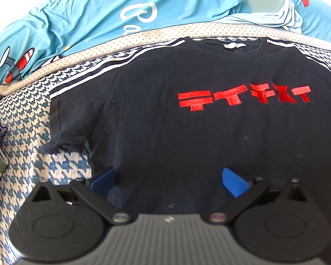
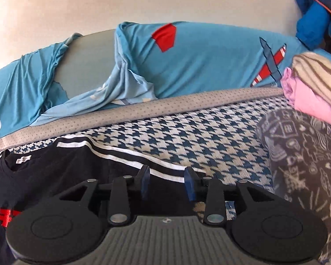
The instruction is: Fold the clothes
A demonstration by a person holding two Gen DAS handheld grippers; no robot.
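Black T-shirt (image 1: pixel 187 132) lies spread front-up on the houndstooth bed cover (image 1: pixel 28 132), collar toward the far edge, red lettering (image 1: pixel 242 98) showing, one short sleeve (image 1: pixel 77 119) out flat to the side. Not yet folded; judged to be the opening step, lining up for the first fold.

Left gripper (image 1: pixel 168 181) hangs over the lower body of the shirt, blue pads spread wide, nothing between them. Right gripper (image 2: pixel 167 183) sits over the other sleeve with its white stripes (image 2: pixel 125 158), pads parted more narrowly, not visibly pinching cloth.

Next move likely calls for each gripper to come down on a sleeve or side edge and pinch a single layer before carrying it across.

Folded clothes (image 2: pixel 313 84) sit piled well off to the right; blue bedding (image 1: pixel 99 15) lies beyond the collar.
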